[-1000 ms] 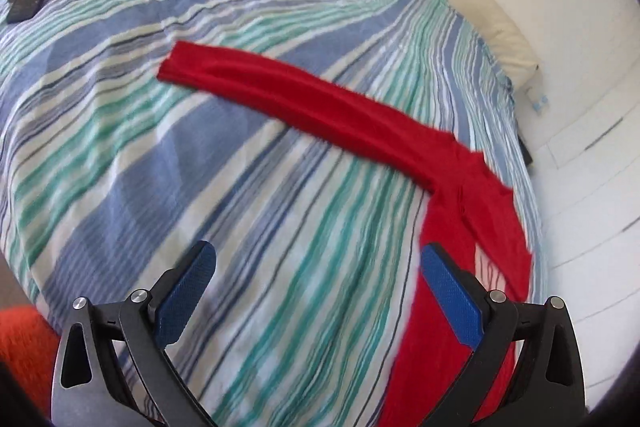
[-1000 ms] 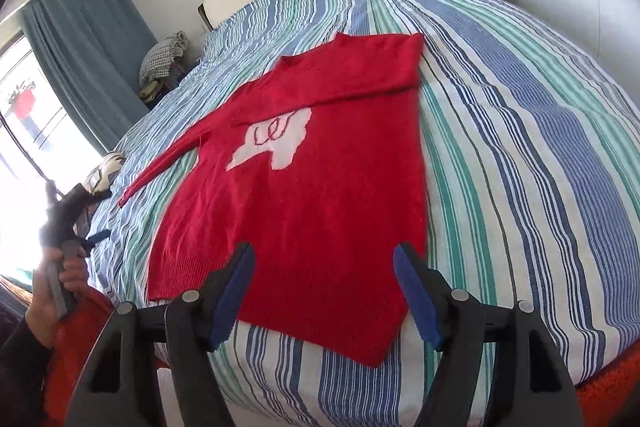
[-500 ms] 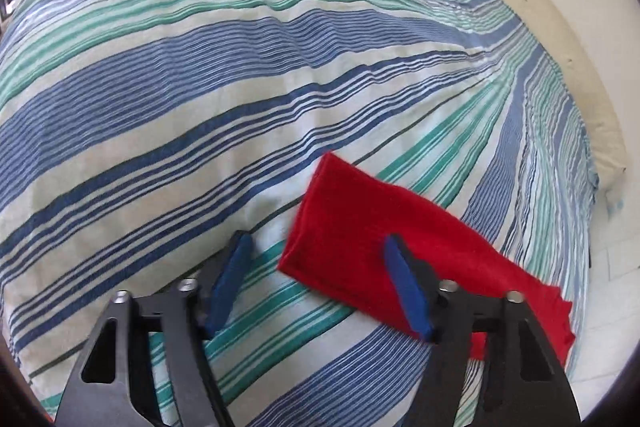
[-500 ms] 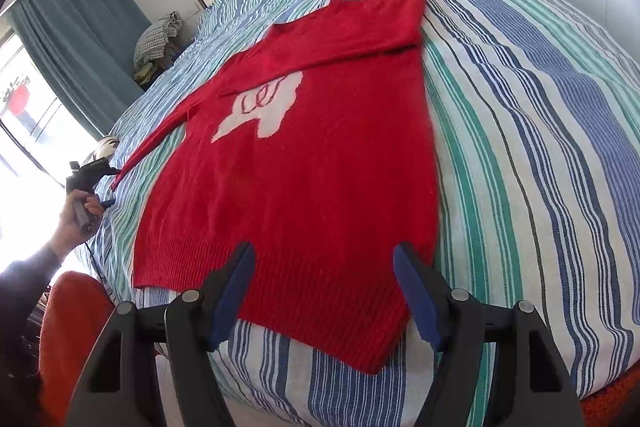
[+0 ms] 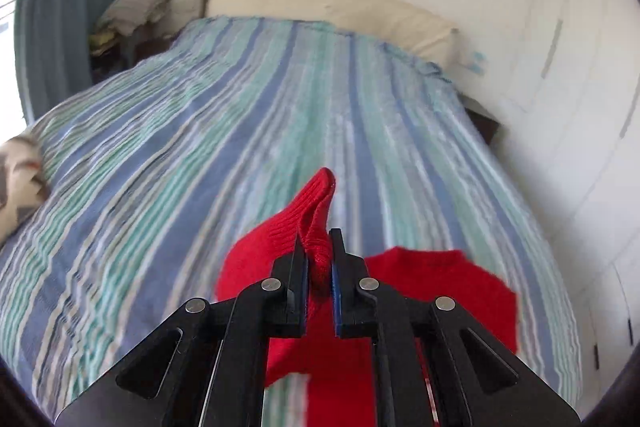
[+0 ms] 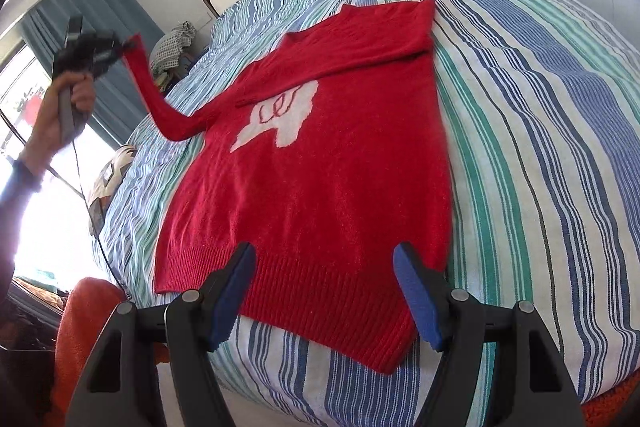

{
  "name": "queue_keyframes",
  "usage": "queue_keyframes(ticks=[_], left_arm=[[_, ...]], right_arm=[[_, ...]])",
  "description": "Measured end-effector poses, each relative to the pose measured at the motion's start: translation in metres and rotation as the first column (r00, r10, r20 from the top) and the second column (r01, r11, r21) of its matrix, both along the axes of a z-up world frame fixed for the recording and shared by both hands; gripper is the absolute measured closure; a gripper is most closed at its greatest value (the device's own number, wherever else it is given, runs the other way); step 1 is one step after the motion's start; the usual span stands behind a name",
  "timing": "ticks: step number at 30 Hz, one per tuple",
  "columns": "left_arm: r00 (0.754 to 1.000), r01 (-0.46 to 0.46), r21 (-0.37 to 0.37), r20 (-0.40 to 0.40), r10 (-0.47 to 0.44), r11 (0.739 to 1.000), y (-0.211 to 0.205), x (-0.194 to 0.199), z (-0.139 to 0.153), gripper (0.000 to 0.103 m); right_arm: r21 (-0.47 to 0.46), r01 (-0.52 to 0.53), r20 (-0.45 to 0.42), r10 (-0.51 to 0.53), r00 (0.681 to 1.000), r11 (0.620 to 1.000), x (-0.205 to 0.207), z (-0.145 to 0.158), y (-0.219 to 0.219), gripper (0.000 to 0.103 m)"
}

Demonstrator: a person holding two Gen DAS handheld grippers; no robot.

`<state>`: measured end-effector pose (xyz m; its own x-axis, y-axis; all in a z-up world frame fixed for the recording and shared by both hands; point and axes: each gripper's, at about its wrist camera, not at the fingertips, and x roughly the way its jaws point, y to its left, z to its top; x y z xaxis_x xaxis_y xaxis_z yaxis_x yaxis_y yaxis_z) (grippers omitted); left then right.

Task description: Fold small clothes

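Note:
A red sweater with a white chest patch lies flat on the striped bed. Its right sleeve is folded across the chest. My left gripper is shut on the cuff of the left sleeve and holds it lifted above the bed; in the right wrist view the left gripper is up at the left with the sleeve hanging from it. My right gripper is open and empty, just above the sweater's ribbed hem.
A cream headboard and white wall stand at the far end. A patterned cushion lies at the bed's left edge. Blue curtains and a bright window are on the left. An orange fabric sits below the bed's near corner.
My left gripper closed on the left sleeve cuff and lifted it off the bed, swinging to face the headboard. My right gripper moved slightly closer to the hem, still open.

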<state>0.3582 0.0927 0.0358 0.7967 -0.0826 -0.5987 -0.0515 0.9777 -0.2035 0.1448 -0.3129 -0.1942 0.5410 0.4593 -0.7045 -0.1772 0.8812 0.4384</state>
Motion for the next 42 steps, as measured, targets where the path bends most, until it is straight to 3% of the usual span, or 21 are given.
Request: queue_keyframes(ticks=[2, 3, 4, 5, 6, 9, 13, 16, 19, 22, 25, 26, 27, 28, 29, 30, 33, 36, 40, 41, 42], left_arm=[[0.99, 0.144, 0.006, 0.01, -0.144, 0.99, -0.066, 0.016, 0.009, 0.092], [0.977, 0.215, 0.009, -0.007, -0.215, 0.977, -0.098, 0.022, 0.004, 0.079], [0.961, 0.276, 0.011, -0.04, -0.275, 0.961, -0.126, 0.027, -0.006, 0.064], [0.948, 0.311, 0.013, -0.078, -0.31, 0.95, -0.148, 0.029, -0.018, 0.025], [0.942, 0.326, 0.012, -0.09, -0.324, 0.945, -0.161, 0.026, -0.03, 0.014], [0.932, 0.343, -0.019, -0.114, -0.343, 0.939, -0.159, 0.006, -0.069, 0.015], [0.968, 0.166, -0.023, -0.189, -0.167, 0.986, -0.082, -0.024, -0.123, 0.015], [0.968, 0.062, 0.038, -0.245, -0.051, 0.997, -0.028, -0.045, -0.155, 0.018], [0.964, 0.099, 0.125, -0.258, -0.064, 0.987, -0.009, -0.059, -0.176, 0.018], [0.957, 0.208, 0.251, -0.25, -0.144, 0.945, -0.031, -0.058, -0.189, 0.018], [0.971, 0.209, 0.447, -0.2, -0.13, 0.87, -0.059, -0.041, -0.205, 0.018], [0.982, 0.157, 0.518, -0.169, -0.079, 0.841, -0.066, -0.034, -0.212, 0.025], [0.989, 0.102, 0.563, -0.149, -0.021, 0.82, -0.065, -0.026, -0.219, 0.055], [0.985, 0.071, 0.542, -0.169, 0.026, 0.837, -0.054, -0.019, -0.227, 0.079], [0.978, 0.049, 0.424, -0.205, 0.043, 0.904, -0.039, -0.018, -0.234, 0.096], [0.977, -0.006, 0.355, -0.195, 0.081, 0.935, -0.026, -0.023, -0.236, 0.099], [0.972, -0.07, 0.279, -0.197, 0.129, 0.958, -0.008, -0.036, -0.243, 0.103], [0.967, -0.083, 0.225, -0.217, 0.133, 0.971, 0.003, -0.037, -0.243, 0.103], [0.967, -0.059, 0.211, -0.229, 0.108, 0.976, 0.004, -0.05, -0.24, 0.097], [0.967, -0.05, 0.199, -0.234, 0.097, 0.979, 0.005, -0.056, -0.237, 0.086], [0.967, -0.047, 0.181, -0.237, 0.09, 0.982, 0.008, -0.061, -0.234, 0.065]], right_arm=[[0.004, 0.0, 0.006, 0.0, 1.0, 1.0, -0.001, 0.002, -0.001, 0.032], [0.005, 0.001, 0.007, -0.001, 1.0, 1.0, -0.001, 0.002, -0.001, 0.032], [0.007, 0.003, 0.006, -0.003, 1.0, 1.0, -0.002, 0.003, -0.002, 0.032], [0.009, 0.005, 0.006, -0.005, 1.0, 1.0, -0.002, 0.003, -0.004, 0.032], [0.013, 0.01, 0.007, -0.01, 1.0, 1.0, -0.002, 0.004, -0.005, 0.032], [0.034, 0.028, 0.009, -0.028, 1.0, 0.999, -0.004, 0.007, -0.014, 0.032], [0.075, 0.053, -0.011, -0.052, 0.999, 0.996, -0.004, 0.004, -0.027, 0.032], [0.109, 0.068, -0.038, -0.064, 0.997, 0.992, 0.001, -0.001, -0.031, 0.032], [0.109, 0.062, -0.057, -0.056, 0.997, 0.992, 0.006, -0.006, -0.028, 0.032], [0.089, 0.046, -0.065, -0.04, 0.997, 0.995, 0.008, -0.01, -0.021, 0.032], [0.06, 0.036, -0.07, -0.032, 0.997, 0.998, 0.009, -0.013, -0.016, 0.032], [0.053, 0.035, -0.069, -0.031, 0.997, 0.998, 0.009, -0.013, -0.015, 0.032], [0.047, 0.035, -0.068, -0.031, 0.997, 0.998, 0.008, -0.013, -0.015, 0.032], [0.043, 0.036, -0.068, -0.033, 0.997, 0.998, 0.008, -0.013, -0.015, 0.032], [0.037, 0.038, -0.066, -0.036, 0.997, 0.999, 0.007, -0.013, -0.015, 0.032], [0.031, 0.04, -0.064, -0.038, 0.997, 0.999, 0.007, -0.013, -0.015, 0.032], [0.017, 0.03, -0.064, -0.029, 0.998, 0.999, 0.007, -0.014, -0.014, 0.032], [0.009, 0.018, -0.074, -0.017, 0.997, 1.0, 0.011, -0.018, -0.012, 0.032], [0.01, 0.02, -0.067, -0.019, 0.998, 1.0, 0.011, -0.017, -0.013, 0.032], [0.012, 0.024, -0.064, -0.023, 0.998, 1.0, 0.01, -0.016, -0.015, 0.032], [0.013, 0.029, -0.061, -0.029, 0.998, 0.999, 0.009, -0.015, -0.017, 0.032]])
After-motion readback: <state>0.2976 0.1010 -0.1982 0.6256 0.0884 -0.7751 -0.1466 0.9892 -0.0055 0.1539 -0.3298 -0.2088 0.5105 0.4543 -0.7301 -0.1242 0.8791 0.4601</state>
